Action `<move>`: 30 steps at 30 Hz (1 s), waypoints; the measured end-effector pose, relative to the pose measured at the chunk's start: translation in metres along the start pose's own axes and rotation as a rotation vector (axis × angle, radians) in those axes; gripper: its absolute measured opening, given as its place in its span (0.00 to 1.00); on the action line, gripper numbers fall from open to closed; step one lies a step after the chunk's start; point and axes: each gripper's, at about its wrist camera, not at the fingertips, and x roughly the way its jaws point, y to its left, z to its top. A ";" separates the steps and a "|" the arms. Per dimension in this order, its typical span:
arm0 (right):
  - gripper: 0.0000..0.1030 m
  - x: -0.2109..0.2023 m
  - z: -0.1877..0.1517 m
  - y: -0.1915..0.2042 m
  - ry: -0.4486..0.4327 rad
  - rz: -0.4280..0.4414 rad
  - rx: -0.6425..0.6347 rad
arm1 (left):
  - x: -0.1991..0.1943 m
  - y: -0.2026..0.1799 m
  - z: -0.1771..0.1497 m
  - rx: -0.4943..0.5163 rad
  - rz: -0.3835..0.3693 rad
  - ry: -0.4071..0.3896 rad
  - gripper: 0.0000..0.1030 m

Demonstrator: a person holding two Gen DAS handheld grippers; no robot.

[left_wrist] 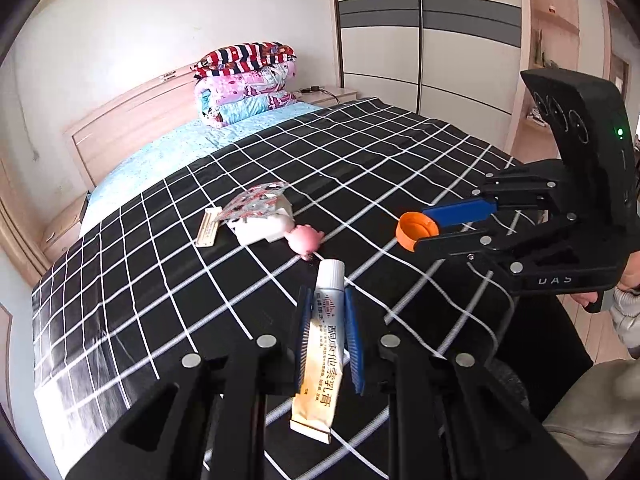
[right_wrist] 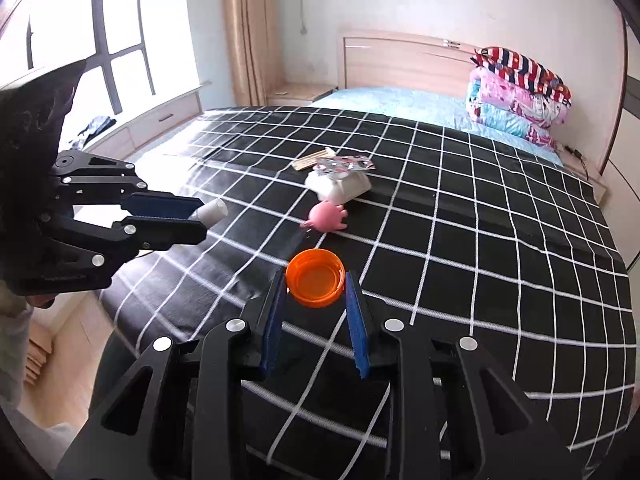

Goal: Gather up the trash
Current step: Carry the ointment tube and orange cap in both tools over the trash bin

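My left gripper (left_wrist: 326,294) is shut on a white and cream ointment tube (left_wrist: 322,344), held lengthwise between the blue pads above the black checked bedspread (left_wrist: 380,152). From the right wrist view the same gripper (right_wrist: 200,216) shows at the left with the tube's white cap (right_wrist: 212,211) poking out. My right gripper (right_wrist: 316,278) is shut on an orange bottle cap (right_wrist: 315,282), open side up; it appears again as the right gripper (left_wrist: 420,232) with the orange cap (left_wrist: 416,230) at its tips. On the bedspread lie a pink toy (left_wrist: 306,240), a white box (left_wrist: 264,226) under a foil blister pack (left_wrist: 256,200), and a flat wooden stick (left_wrist: 208,228).
Folded quilts (left_wrist: 248,84) are stacked at the headboard (left_wrist: 132,120) on a light blue sheet. A wardrobe (left_wrist: 424,32) stands beyond the bed. A window (right_wrist: 92,36) and low drawers line the far side, with a nightstand (right_wrist: 300,94). A hand (left_wrist: 624,276) holds the right gripper.
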 end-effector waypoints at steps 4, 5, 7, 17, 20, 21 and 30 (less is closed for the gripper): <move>0.29 -0.012 -0.010 0.007 -0.006 0.011 -0.004 | -0.010 -0.014 -0.009 -0.020 -0.008 -0.005 0.16; 0.29 -0.015 -0.013 0.008 -0.007 0.013 -0.004 | -0.012 -0.016 -0.011 -0.025 -0.010 -0.007 0.16; 0.29 -0.022 -0.019 0.011 -0.006 0.021 -0.005 | -0.016 -0.024 -0.016 -0.034 -0.010 -0.009 0.16; 0.29 -0.037 -0.055 0.038 0.034 0.067 -0.048 | -0.027 -0.054 -0.041 -0.095 -0.028 -0.008 0.16; 0.29 -0.038 -0.067 0.045 0.053 0.083 -0.052 | -0.030 -0.061 -0.051 -0.112 -0.041 -0.005 0.16; 0.29 -0.037 -0.070 0.046 0.059 0.086 -0.053 | -0.030 -0.063 -0.053 -0.116 -0.044 -0.003 0.16; 0.29 -0.027 -0.109 0.050 0.152 0.111 -0.041 | -0.020 -0.078 -0.093 -0.173 -0.100 0.068 0.16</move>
